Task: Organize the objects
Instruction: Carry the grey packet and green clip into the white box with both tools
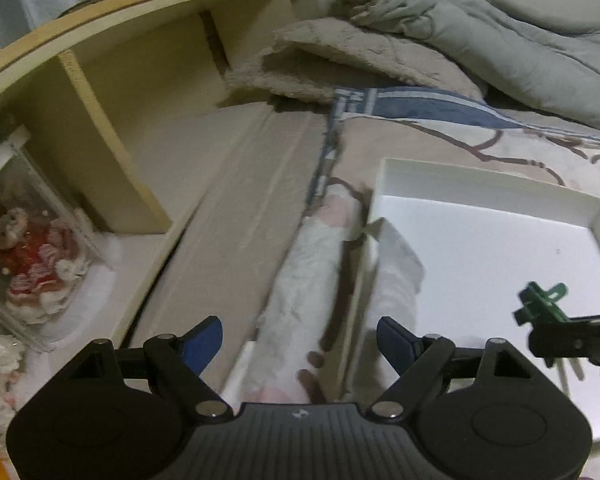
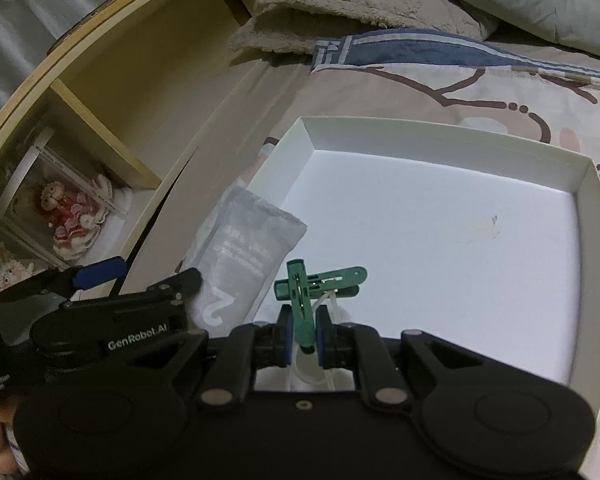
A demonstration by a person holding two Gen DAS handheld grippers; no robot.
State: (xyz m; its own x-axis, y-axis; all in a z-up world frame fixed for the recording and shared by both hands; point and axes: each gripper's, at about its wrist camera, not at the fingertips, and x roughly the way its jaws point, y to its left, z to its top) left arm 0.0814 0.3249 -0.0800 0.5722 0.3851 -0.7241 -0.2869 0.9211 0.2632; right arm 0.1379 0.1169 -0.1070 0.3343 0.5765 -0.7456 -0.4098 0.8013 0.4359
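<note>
The right tongs [image 2: 304, 330] are clamped on a green clothes peg [image 2: 302, 300], held low over the near left part of a white box [image 2: 592, 216] on the bed [image 2: 420, 84]. A second green peg [image 2: 332, 278] is clipped crosswise to the first. The left tongs [image 1: 300, 338] stand wide apart, gripping nothing, over the box's left wall. Beneath them a white pouch [image 2: 244, 256] leans over that wall. Left of the bed, a wooden shelf [image 1: 100, 128] holds a doll [image 1: 32, 248] in a red dress.
</note>
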